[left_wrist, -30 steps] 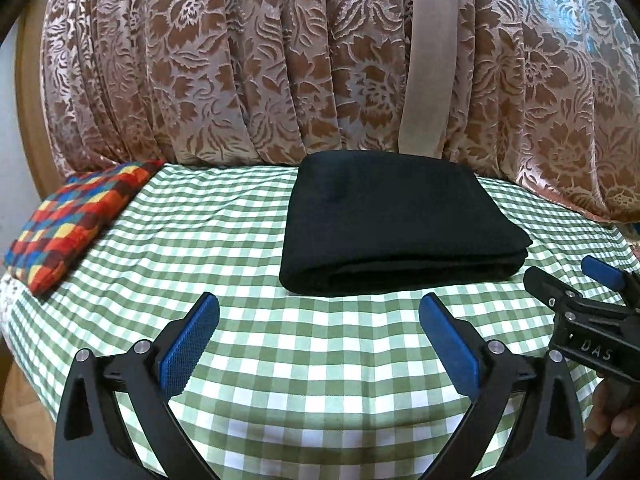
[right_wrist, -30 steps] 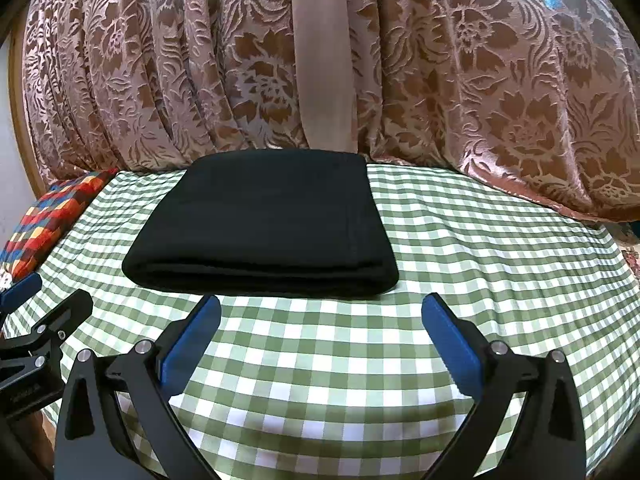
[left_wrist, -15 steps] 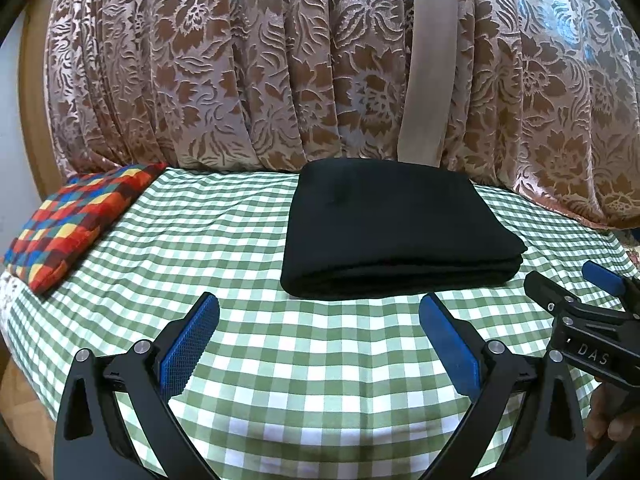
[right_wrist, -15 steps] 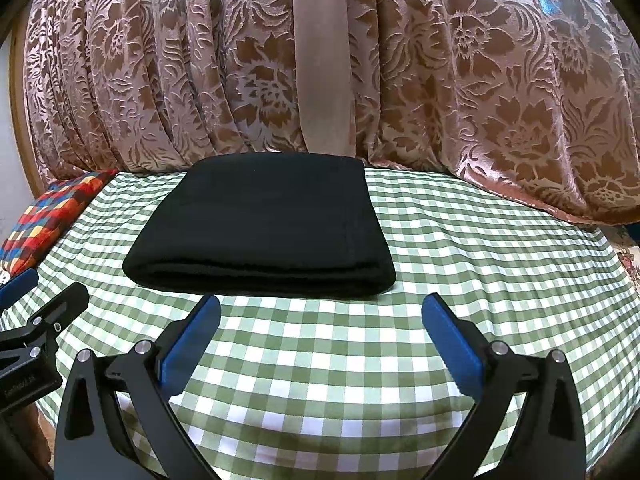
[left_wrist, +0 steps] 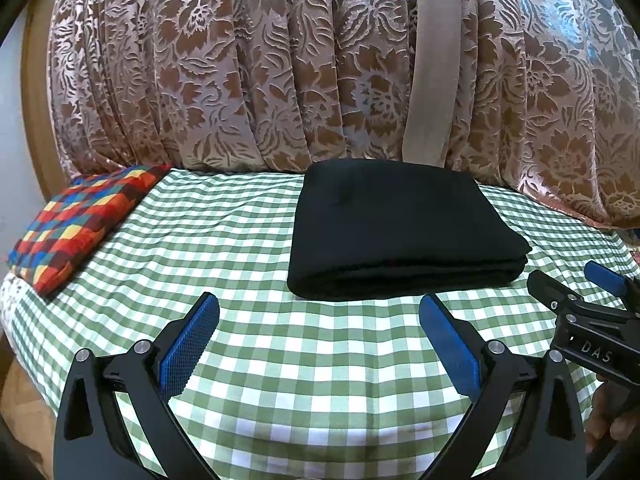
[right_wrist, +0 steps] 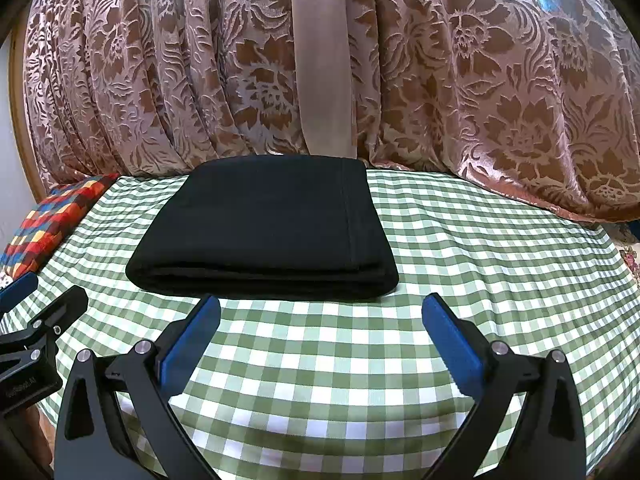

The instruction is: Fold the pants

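1. Black soft pants point(left_wrist: 400, 232), folded into a thick flat square, lie on the green-and-white checked cloth of the desk point(left_wrist: 248, 240), close to the flowery brown curtain point(left_wrist: 240, 80) at the back.
2. Their long side runs left to right, and the stacked folded edge faces both tools.
3. Left tool point(left_wrist: 320, 340) is wide open and holds nothing. The pants sit ahead of it and a bit to its right.
4. Right tool point(right_wrist: 320, 340) is wide open and empty too. The pants sit ahead of it and a bit to its left.
5. Both tools are near the front edge but do not touch it. Neither looks clearly nearer.
6. I think the folding looks done, so no big move seems needed.
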The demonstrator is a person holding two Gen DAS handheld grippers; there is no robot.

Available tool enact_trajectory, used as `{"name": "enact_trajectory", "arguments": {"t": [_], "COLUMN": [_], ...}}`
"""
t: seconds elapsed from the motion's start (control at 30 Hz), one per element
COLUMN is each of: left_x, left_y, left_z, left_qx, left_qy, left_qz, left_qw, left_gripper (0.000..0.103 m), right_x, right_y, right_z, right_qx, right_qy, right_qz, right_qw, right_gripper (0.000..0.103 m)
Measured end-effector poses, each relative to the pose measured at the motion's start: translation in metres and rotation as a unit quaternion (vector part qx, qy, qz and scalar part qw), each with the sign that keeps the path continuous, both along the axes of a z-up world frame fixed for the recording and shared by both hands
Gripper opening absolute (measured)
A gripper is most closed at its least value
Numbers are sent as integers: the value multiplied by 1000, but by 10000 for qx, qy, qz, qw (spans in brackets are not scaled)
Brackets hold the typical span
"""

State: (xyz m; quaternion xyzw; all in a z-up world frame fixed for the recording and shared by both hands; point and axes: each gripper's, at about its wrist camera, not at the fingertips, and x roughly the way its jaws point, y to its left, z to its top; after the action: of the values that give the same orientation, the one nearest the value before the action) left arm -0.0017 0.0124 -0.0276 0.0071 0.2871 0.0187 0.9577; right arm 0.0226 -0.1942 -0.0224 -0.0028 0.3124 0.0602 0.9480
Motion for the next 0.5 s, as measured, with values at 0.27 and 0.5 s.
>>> {"name": "enact_trajectory", "arguments": {"t": [0.27, 0.5], "left_x": [-2, -6], "left_y": [1, 2], "left_z": [3, 9], "left_qx": [-31, -41], "left_qy": [-36, -116], "left_qz": [-1, -16], "left_qw": [10000, 9999], "left_gripper": [99, 99], "right_x": [-3, -3], "right_y": [4, 5], "right_z": [1, -1], "right_qx": [-27, -24], "right_qy": [-14, 25], "right_qz": [-5, 0], "right_qw": [10000, 10000], "right_gripper": [101, 101]}}
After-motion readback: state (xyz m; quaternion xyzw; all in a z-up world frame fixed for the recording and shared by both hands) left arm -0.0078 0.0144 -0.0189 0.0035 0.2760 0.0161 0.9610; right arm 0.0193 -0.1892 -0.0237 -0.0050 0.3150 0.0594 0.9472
